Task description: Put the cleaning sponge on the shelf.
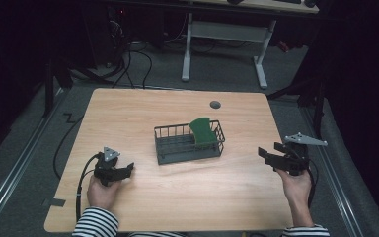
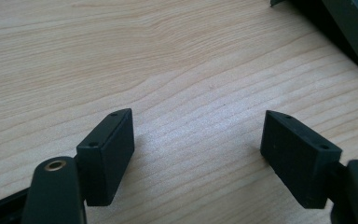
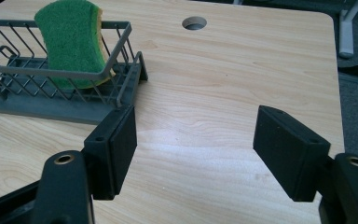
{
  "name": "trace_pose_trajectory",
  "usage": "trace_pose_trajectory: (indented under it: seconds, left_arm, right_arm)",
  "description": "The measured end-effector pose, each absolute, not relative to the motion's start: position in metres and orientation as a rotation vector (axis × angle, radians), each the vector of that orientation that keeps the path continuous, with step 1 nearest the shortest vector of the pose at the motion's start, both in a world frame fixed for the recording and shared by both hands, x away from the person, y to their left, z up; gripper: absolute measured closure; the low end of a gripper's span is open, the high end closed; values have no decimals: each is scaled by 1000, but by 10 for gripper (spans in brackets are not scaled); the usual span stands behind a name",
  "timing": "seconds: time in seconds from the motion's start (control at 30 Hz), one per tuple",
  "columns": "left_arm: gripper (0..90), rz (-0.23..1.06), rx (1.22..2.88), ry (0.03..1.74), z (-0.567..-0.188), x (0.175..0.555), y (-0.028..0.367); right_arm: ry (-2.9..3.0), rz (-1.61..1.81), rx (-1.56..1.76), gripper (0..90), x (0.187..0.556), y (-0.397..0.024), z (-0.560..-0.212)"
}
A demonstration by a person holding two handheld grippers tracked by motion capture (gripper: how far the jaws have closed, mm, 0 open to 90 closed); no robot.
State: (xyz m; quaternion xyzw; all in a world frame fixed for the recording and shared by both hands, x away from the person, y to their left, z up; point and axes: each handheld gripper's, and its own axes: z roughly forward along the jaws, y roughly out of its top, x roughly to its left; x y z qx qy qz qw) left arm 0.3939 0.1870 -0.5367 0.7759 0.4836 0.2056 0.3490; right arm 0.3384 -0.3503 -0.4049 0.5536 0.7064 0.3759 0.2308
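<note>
The green sponge [image 1: 203,132] stands on edge inside the wire basket [image 1: 172,148] near the middle of the worktop [image 1: 143,197], leaning against its right end wall, so the putting-away looks done, as far as I can judge. The left hand-held gripper [image 1: 128,168] hangs low over bare wood well left of the basket with its jaws wide and empty, and the right hand-held gripper [image 1: 266,154] sits well off to the right, jaws just as wide and holding nothing. Little seems left beyond resting both hands
</note>
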Motion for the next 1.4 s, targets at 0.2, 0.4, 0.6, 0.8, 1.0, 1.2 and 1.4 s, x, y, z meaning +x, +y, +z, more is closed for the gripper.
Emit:
trace_pose_trajectory:
  seconds: [0.2,0.4,0.6,0.8,1.0,1.2,1.4]
  left_arm:
    - [263,533,2011,1253,-537,394,187]
    - [263,533,2011,1253,-537,394,187]
    - [263,533,2011,1253,-537,394,187]
    - [263,533,2010,1253,-537,394,187]
    - [263,533,2011,1253,-537,394,187]
    - [263,534,2011,1253,-537,394,187]
    - [264,534,2011,1254,-537,394,187]
  right_arm:
    - [1904,1070,1562,305,330,-362,-414]
    - [1887,1090,1585,307,325,-369,-426]
    - [1884,1090,1604,307,323,-371,-436]
    - [1879,1082,1623,307,322,-371,-448]
    - [1879,1076,1645,309,321,-371,-464]
    - [1880,1088,1674,312,324,-372,-479]
    - [1900,1050,1681,314,327,-366,-491]
